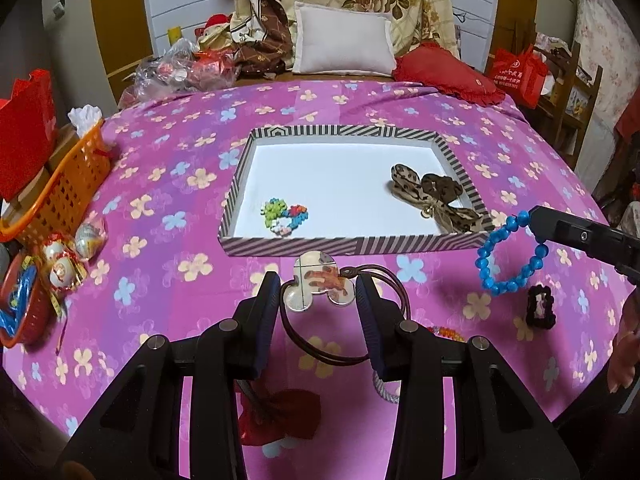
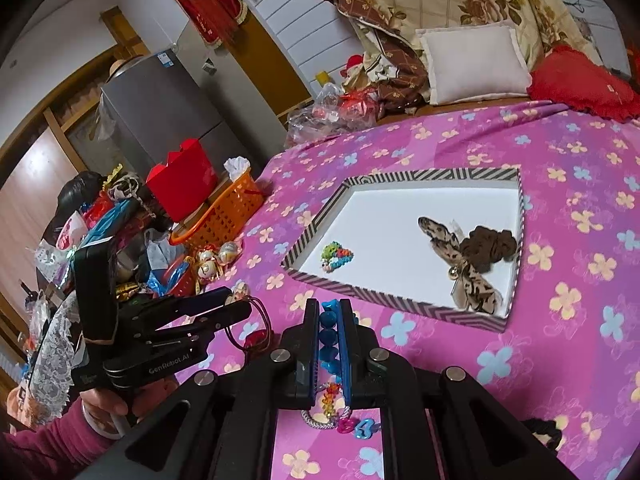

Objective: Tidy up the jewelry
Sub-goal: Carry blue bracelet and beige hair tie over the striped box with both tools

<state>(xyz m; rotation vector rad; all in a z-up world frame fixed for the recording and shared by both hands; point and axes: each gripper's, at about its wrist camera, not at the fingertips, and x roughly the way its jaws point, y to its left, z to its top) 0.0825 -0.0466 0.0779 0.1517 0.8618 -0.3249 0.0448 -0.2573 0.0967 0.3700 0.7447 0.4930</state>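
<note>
The left claw (image 1: 316,300) grips a mirror charm (image 1: 320,282), cord dangling, and the right claw (image 2: 329,336) is closed on a blue bracelet (image 1: 508,252), both held just short of the tray (image 1: 352,245) on the bed, apparently for dropping in.

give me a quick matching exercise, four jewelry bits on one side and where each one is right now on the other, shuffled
Things:
1. blue bead bracelet
2. mirror pendant on a cord
3. multicolour bead bracelet
4. black scrunchie

Places:
A. inside the striped tray, near its front left corner
B. between the left gripper fingers
C. clamped in the right gripper
D. on the pink floral sheet, outside the tray

Pairs: 1-C, 2-B, 3-A, 4-D
</note>
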